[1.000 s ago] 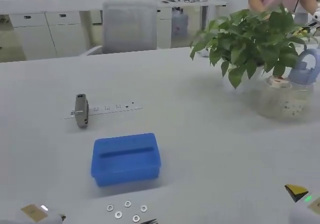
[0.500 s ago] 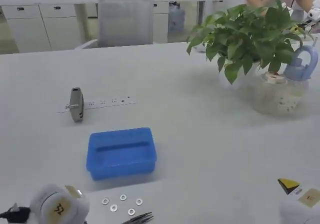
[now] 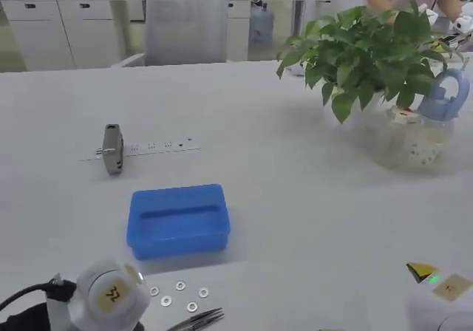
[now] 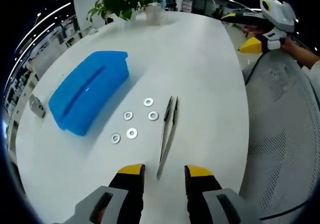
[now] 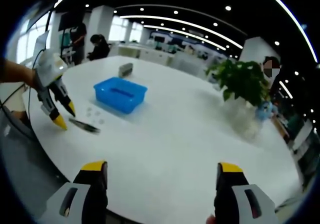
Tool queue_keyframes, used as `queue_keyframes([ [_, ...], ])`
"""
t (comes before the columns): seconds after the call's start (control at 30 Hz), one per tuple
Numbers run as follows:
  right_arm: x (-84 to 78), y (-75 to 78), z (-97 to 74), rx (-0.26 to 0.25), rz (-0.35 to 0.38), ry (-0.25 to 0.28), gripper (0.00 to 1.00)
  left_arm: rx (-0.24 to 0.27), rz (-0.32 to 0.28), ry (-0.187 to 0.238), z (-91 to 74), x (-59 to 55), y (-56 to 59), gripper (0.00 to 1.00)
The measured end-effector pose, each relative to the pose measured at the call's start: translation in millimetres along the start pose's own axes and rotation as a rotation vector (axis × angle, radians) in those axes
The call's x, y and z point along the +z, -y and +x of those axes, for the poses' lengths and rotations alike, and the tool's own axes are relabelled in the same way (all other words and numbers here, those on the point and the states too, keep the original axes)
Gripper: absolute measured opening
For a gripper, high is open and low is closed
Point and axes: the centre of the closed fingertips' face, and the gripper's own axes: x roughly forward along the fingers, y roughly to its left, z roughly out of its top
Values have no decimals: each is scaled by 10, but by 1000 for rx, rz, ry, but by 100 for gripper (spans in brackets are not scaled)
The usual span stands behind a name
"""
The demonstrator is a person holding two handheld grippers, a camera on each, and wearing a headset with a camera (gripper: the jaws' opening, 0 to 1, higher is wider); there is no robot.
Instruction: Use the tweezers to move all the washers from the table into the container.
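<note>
though dead ahead at 12 o'clock of left gripper (image 4: 165,170), jaws parted and holding nothing: tweezers (image 4: 167,134), flat on table (image 4: 200,59), arms sprung slightly apart at far end, gripping nothing. washers (image 4: 132,133), five, loose on table just beside tweezers at 10 o'clock, all outside container (image 4: 87,91), blue, further off at 10 o'clock. right gripper (image 5: 162,166), jaws wide apart, empty, well apart at 1 o'clock in left gripper view. risks, as judged: thin tweezers skidding or pivoting out of jaws on pickup; scattering washers with a low sweep; clamping at near, seemingly joined end, leaving tips unable to close; flat washers slipping from tips short of container.
</note>
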Motion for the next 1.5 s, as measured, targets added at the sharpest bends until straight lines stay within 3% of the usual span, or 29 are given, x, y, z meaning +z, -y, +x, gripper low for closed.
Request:
queue_keyframes([
  [0.3, 11, -1, -7, -1, -10, 8, 87, 5, -4, -69, 22, 35, -3, 28],
  [0.43, 25, 7, -14, -6, -12, 16, 86, -12, 42, -27, 13, 42, 16, 25],
  [0.57, 23, 5, -13, -7, -15, 14, 85, -17, 71, 13, 25, 71, 40, 15],
  [0.63, 19, 4, -11, -8, -19, 10, 85, -33, 128, 27, 36, 88, 76, 11],
  [0.83, 15, 6, -10, -10, -21, 9, 86, -31, 141, 23, 41, 96, 58, 0],
  [0.87, 12, 8, -9, -10, -18, 7, 86, -21, 170, 26, 57, 116, 34, 0],
  [0.93, 14, 14, -12, -14, -19, 8, 86, -19, 142, 7, 46, 106, 14, 0],
  [1.17, 22, 36, -22, -25, -14, 15, 85, 12, 193, -13, 45, 93, 47, 0],
  [1.3, 26, 23, -22, -19, -15, 18, 85, 13, 178, -43, 14, 47, 114, 0],
  [1.4, 49, -33, -20, 12, -19, 26, 84, 6, 163, -34, -60, -4, 195, 0],
  [1.5, 85, -138, -30, 57, -35, 25, 79, 18, 137, 5, -178, 27, 230, 0],
])
